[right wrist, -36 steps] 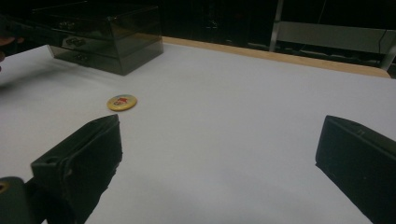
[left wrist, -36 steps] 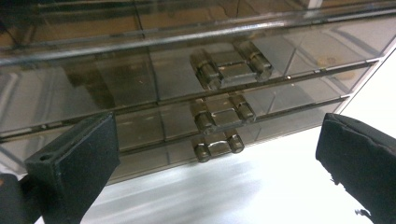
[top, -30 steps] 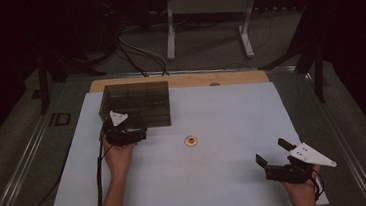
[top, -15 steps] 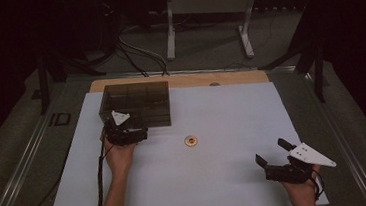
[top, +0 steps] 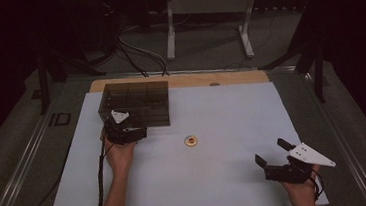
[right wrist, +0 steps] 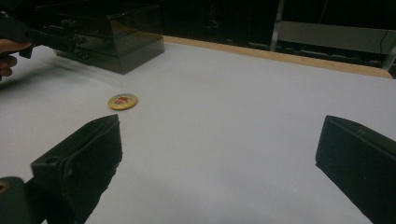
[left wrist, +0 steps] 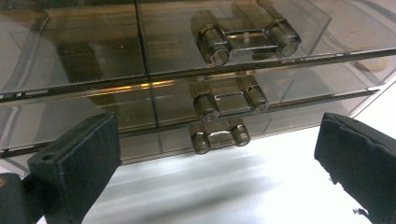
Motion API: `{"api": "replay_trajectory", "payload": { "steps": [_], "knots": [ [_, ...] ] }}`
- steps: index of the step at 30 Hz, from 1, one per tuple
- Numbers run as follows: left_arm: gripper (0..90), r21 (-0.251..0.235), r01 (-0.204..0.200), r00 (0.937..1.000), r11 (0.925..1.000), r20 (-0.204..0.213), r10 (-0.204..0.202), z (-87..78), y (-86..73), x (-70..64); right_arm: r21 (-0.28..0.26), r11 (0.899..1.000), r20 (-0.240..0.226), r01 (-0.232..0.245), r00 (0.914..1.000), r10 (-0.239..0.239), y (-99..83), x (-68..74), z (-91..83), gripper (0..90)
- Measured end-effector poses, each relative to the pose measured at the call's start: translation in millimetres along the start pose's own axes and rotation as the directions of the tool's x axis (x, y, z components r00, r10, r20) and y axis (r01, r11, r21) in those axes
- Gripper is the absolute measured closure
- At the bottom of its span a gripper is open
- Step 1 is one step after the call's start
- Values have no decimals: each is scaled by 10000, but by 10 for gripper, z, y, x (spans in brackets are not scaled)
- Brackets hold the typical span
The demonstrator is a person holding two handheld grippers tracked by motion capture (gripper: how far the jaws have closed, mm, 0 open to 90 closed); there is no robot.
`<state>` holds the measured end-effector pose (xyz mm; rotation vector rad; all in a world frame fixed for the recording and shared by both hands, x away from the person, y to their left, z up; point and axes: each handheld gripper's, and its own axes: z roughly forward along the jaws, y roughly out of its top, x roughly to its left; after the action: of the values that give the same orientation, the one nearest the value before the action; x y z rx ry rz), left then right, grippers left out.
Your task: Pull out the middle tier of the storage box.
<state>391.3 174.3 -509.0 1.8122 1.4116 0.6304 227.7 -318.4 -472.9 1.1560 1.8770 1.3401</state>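
Left gripper (top: 123, 130) poised at smoky box's (top: 136, 103) latch (left wrist: 220, 135), jaws apart, likely for opening; right gripper (top: 276, 160) well away, jaws apart, idle.

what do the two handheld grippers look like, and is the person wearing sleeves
Both are black two-jaw tools. The left gripper carries a small pale three-cornered plate and trails a black cable along the bare forearm. The right gripper has a larger pale three-cornered plate. In the gripper views the jaws are blocky, matte black pads. No sleeves show; both forearms are bare.
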Motion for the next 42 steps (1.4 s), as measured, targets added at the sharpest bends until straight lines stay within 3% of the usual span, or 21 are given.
{"api": "replay_trajectory", "payload": {
  "steps": [6, 10, 13, 20, 23, 28, 33, 42],
  "knots": [
    [18, 23, 44, 9998, 10000, -218, -43, 3, 9, -26, 8, 10000, -12, 12, 10000, -12, 1, 1, 2, 4],
    [80, -54, -26, 9990, 10000, -452, 24, -22, 24, -69, -1, 10000, 17, -20, 10000, 20, 0, -5, -3, 4],
    [154, -70, 14, 9960, 10000, -892, -20, -40, 38, -121, -4, 10000, 34, -45, 10000, 45, -1, -11, -7, 4],
    [174, -8, 81, 9922, 10000, -1244, -81, -46, 51, -173, -18, 10000, 48, -31, 10000, 31, 1, -9, -7, 4],
    [254, 7, 161, 9884, 9999, -1513, -158, -49, 55, -207, -21, 10000, 66, -24, 10000, 24, 2, -11, -9, 4],
    [279, -83, 251, 9883, 9997, -1505, -260, -43, 58, -242, -37, 10000, 80, -29, 10000, 29, 2, -12, -12, 4],
    [391, -126, 553, 9892, 9984, -1353, -565, -29, 60, -275, -41, 10000, 98, -42, 9999, 42, 2, -15, -15, 4],
    [541, 26, 617, 9844, 9981, -1650, -604, -7, 47, -299, -64, 10000, 136, -64, 9999, 65, 3, -16, -20, 4]
  ]
}}
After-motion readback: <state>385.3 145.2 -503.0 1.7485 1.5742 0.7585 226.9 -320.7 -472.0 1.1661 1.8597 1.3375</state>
